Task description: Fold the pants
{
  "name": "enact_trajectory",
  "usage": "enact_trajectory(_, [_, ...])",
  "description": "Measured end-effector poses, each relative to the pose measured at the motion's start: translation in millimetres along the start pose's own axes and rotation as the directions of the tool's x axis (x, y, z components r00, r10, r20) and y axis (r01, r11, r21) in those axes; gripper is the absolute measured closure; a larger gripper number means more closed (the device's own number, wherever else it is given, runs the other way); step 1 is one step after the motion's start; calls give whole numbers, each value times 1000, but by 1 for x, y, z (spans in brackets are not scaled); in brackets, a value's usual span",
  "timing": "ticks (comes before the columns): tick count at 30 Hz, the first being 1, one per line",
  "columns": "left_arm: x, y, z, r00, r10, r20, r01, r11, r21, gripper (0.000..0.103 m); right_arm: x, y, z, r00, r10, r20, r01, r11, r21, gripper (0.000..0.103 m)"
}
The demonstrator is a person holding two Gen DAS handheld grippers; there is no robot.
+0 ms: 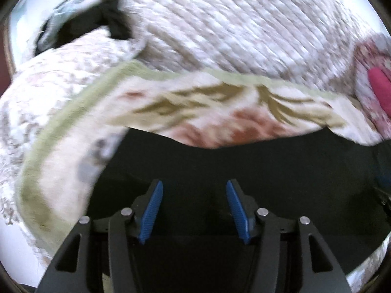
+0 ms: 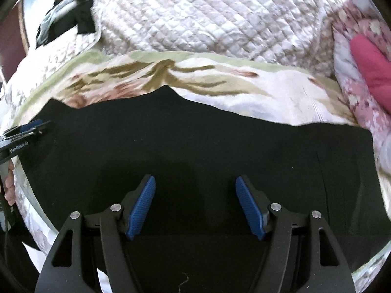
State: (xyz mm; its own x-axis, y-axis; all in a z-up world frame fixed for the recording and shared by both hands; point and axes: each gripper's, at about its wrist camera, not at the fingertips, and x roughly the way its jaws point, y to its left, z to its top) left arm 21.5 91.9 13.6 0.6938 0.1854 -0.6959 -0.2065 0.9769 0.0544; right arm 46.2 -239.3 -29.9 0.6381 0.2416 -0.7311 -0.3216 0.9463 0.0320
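Note:
Black pants lie flat across a bed, over a floral blanket. In the right wrist view my right gripper hangs over the middle of the dark cloth, its blue pads wide apart with nothing between them. The left gripper shows at that view's left edge, at the pants' left end, held by a hand. In the left wrist view my left gripper is open above the black pants, nothing pinched between its pads.
A quilted white bedspread covers the far part of the bed. A pink item lies on a pink floral cloth at the right. Dark and pale clothing is piled at the far left corner.

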Motion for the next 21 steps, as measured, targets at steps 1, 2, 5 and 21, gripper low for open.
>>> enact_trajectory(1, [1, 11, 2, 1000, 14, -1, -14, 1000, -20, 46, -1, -2, 0, 1000, 8, 2, -8, 1000, 10, 35])
enact_trajectory(2, [2, 19, 2, 1000, 26, -4, -27, 999, -36, 46, -2, -4, 0, 1000, 16, 6, -16, 1000, 20, 35])
enact_trajectory(5, [7, 40, 3, 998, 50, -24, -52, 996, -76, 46, -4, -2, 3, 999, 32, 16, -32, 999, 25, 35])
enact_trajectory(21, [14, 93, -8, 993, -85, -82, 62, 965, -253, 44, 2, 2, 3, 997, 74, 3, -74, 996, 43, 35])
